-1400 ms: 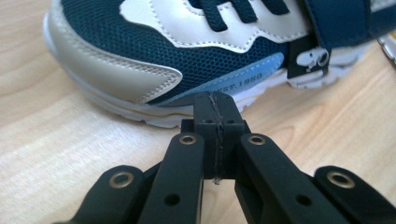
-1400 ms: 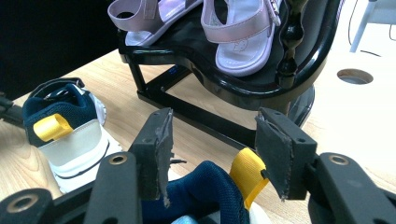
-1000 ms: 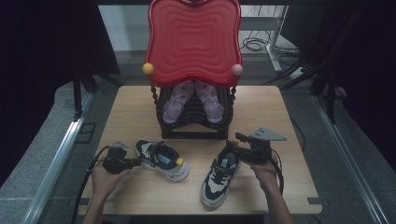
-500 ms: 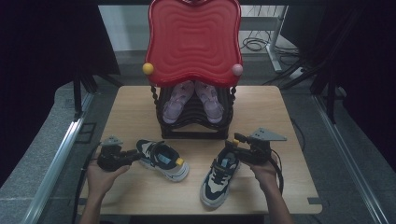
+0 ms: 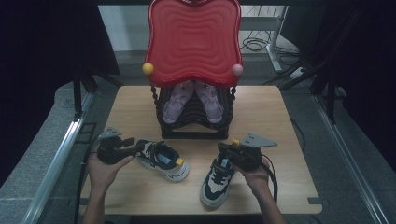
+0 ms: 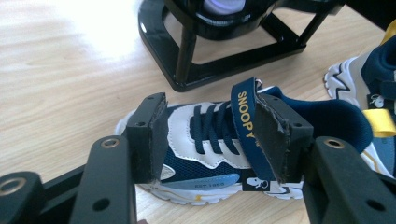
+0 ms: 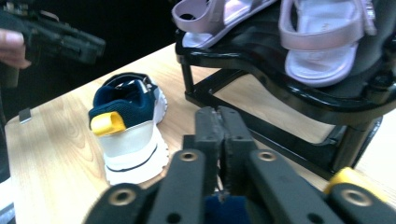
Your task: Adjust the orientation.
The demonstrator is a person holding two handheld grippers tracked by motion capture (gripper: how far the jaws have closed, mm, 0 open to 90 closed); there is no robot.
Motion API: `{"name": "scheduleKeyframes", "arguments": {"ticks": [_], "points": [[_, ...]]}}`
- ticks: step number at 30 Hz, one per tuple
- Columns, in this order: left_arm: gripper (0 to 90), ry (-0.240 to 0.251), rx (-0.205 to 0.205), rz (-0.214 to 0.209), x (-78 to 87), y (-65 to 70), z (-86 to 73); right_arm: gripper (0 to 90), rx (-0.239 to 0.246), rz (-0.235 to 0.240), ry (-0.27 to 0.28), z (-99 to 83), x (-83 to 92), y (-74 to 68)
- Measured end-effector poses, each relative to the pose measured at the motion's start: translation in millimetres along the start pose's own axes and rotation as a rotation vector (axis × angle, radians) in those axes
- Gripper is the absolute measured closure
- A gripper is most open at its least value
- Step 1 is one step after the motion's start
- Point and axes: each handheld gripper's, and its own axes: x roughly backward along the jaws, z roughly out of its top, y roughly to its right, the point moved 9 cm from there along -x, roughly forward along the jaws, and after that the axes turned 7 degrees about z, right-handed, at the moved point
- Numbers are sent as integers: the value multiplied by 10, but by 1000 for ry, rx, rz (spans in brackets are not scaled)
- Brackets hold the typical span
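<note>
left gripper (image 5: 136, 148): jaws just opened wide, pads apart on either side of the left snoopy sneaker (image 6: 219, 140), pressing nothing. right gripper (image 5: 225, 150): jaws just closed, pressed together over the right sneaker (image 5: 217, 178), apparently pinching its heel tab. shoe rack (image 5: 194, 126) just beyond both.
</note>
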Motion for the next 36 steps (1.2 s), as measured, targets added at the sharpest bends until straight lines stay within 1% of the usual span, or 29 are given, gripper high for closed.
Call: {"name": "scheduleKeyframes", "arguments": {"ticks": [1, 2, 3, 5, 6, 7, 10, 11, 12, 15, 16, 18, 20, 24, 27, 28, 32, 35, 36], "points": [[458, 8, -12, 0, 55, 1, 15, 894, -2, 4, -14, -21, -33, -43], [458, 18, -17, -14, 101, 9, 29, 894, -2, 3, -23, -30, -60, -63], [458, 38, -16, -42, 184, 22, 50, 895, -5, 6, -34, -37, -91, -88], [458, 44, -16, -48, 212, 25, 56, 895, -5, 15, -48, -39, -159, -141], [458, 55, -18, -56, 251, 30, 65, 895, -5, 15, -48, -39, -159, -141], [460, 69, -23, -70, 304, 34, 78, 895, 7, 19, -74, -29, -245, -200], [461, 84, -17, -79, 351, 34, 95, 895, 13, 27, -87, -2, -318, -245], [461, 91, -14, -86, 370, 35, 103, 895, 17, 30, -91, 14, -355, -260], [461, 97, -12, -96, 391, 32, 106, 895, 20, 36, -100, 43, -427, -286], [461, 92, -9, -92, 386, 20, 92, 895, 23, 45, -102, 67, -489, -302], [462, 88, -7, -88, 376, 16, 79, 895, 17, 63, -105, 97, -557, -335], [461, 80, -3, -89, 355, 15, 54, 895, 19, 67, -106, 105, -579, -346], [461, 71, -5, -92, 319, 39, 15, 895, 21, 74, -118, 120, -661, -364], [461, 57, -12, -94, 281, 72, -14, 895, 16, 77, -124, 125, -723, -372], [460, 35, -33, -73, 225, 106, -48, 895, 17, 85, -128, 121, -788, -397], [460, 35, -33, -73, 225, 106, -48, 895, 18, 87, -131, 117, -804, -403], [459, 27, -33, -75, 201, 116, -61, 895, 20, 87, -144, 106, -853, -406], [457, 24, -34, -76, 198, 116, -70, 895, 28, 74, -169, 89, -906, -410], [457, 23, -36, -76, 197, 119, -73, 895, 28, 74, -169, 89, -906, -410]]}}
